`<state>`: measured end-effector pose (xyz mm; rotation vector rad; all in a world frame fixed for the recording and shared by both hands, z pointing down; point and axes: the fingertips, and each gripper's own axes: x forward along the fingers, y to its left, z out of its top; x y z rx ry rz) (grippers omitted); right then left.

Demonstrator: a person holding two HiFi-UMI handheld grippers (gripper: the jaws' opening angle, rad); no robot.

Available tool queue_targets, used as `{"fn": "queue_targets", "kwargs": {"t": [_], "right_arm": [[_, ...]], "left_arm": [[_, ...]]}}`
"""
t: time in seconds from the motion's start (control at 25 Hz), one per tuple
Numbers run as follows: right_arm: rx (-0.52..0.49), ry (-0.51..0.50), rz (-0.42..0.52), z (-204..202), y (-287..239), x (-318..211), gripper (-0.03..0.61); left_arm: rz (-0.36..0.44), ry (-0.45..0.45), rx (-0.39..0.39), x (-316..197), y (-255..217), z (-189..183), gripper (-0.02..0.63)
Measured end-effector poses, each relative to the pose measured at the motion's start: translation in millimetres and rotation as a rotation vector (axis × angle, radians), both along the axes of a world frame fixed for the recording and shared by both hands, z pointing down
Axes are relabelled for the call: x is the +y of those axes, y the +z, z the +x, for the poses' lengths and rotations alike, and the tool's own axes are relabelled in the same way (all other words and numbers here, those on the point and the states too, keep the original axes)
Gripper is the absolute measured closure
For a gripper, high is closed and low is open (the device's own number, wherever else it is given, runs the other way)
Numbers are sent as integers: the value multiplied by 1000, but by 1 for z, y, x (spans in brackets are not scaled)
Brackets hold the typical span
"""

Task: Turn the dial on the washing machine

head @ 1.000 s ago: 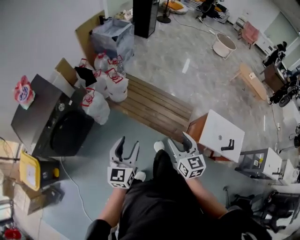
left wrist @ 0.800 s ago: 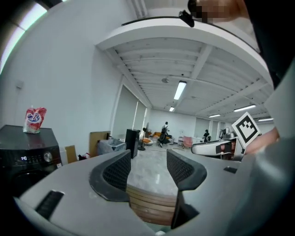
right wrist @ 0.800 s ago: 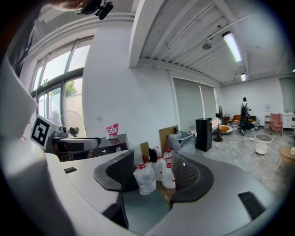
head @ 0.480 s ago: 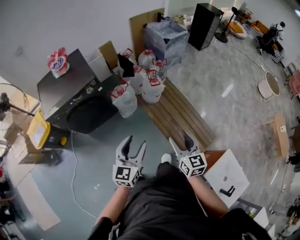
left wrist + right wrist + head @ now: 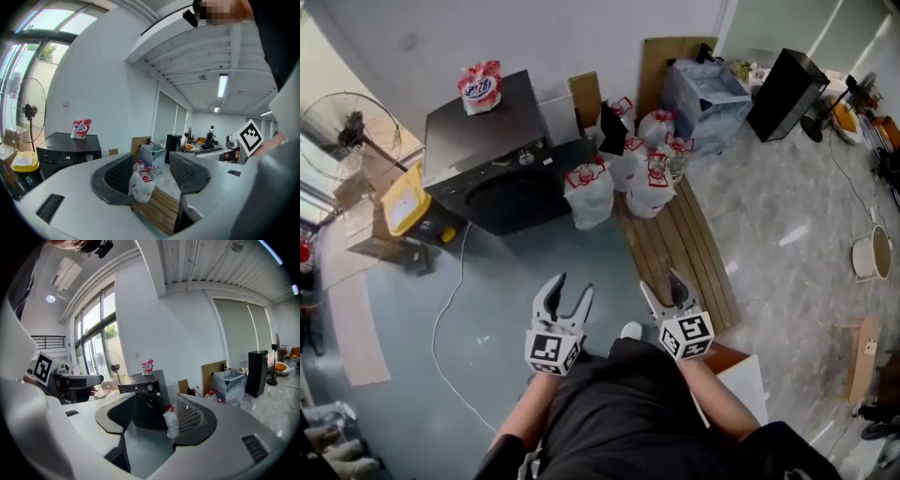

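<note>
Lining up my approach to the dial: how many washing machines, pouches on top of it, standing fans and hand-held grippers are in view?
washing machine: 1
pouch: 1
standing fan: 1
hand-held grippers: 2 (left hand-held gripper, right hand-held gripper)
total: 5

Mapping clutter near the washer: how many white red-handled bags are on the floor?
5. Nearest bag stands by the washing machine front; four more bags cluster at the wooden slats' far end. Others may be hidden behind.
</note>
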<state>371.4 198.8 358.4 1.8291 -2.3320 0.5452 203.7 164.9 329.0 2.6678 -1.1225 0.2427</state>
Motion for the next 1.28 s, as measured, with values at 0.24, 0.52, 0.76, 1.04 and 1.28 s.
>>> {"fn": "queue_targets", "kwargs": {"t": [0.24,0.52,0.76,1.04,1.28], "right_arm": [[12,-91,-2,12,11,-20,351],[18,-179,-20,-4,18,-49,348],[16,-225,-25,-41,16,-51,346],[31,-236,-62,-75,25,-50,345],[65,-229,-54,-105,19,-73,345]], "left_arm": [[-19,-143,21,-5,3,-3,393],[-19,-205,14,-6,0,-17,391],[2,-229,34,-16,-3,-45,390],[-20,-238,77,-26,9,-73,390],[-18,-250,102,-38,14,-110,390]]}}
